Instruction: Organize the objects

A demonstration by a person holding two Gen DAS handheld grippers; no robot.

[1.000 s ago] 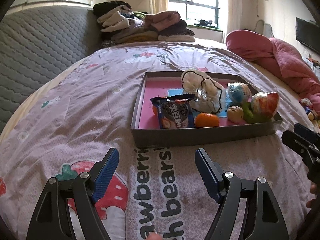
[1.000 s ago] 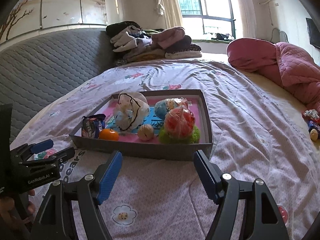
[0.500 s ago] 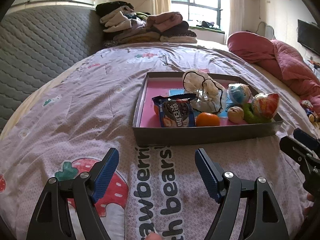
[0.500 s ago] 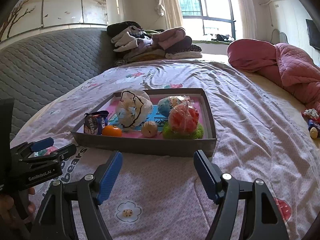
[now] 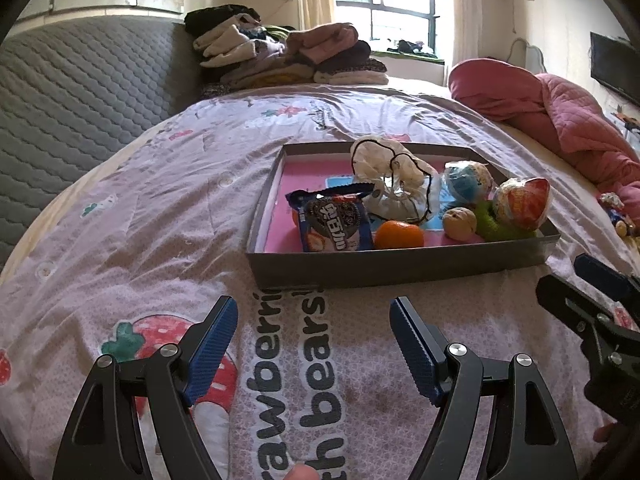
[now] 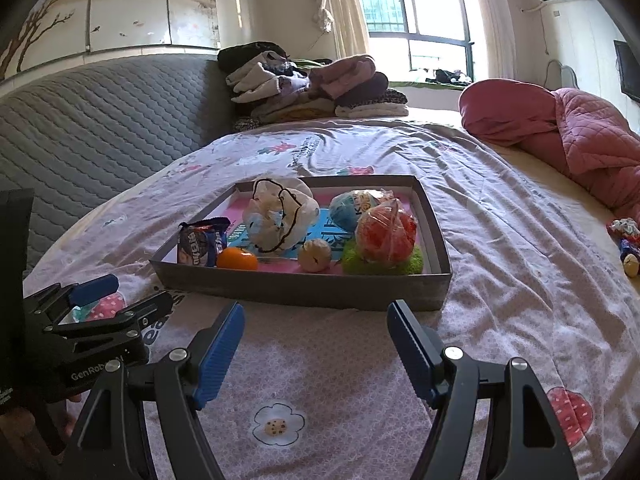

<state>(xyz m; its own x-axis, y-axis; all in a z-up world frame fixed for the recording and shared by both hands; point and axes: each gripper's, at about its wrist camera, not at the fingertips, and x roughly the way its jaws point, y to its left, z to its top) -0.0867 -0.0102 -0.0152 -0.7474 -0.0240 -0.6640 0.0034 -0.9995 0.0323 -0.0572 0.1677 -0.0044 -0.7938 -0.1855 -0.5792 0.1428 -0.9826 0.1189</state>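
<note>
Bedspread [image 5: 168,216] under gray tray [image 5: 400,270] of cookie pack [image 5: 334,226], orange [image 5: 399,235], walnut [image 5: 459,223]; both grippers [image 5: 313,344] [image 6: 316,344] apart, empty.

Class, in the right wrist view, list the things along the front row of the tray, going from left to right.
Cookie packet → orange → walnut → green scrubber, all inside the tray.
</note>
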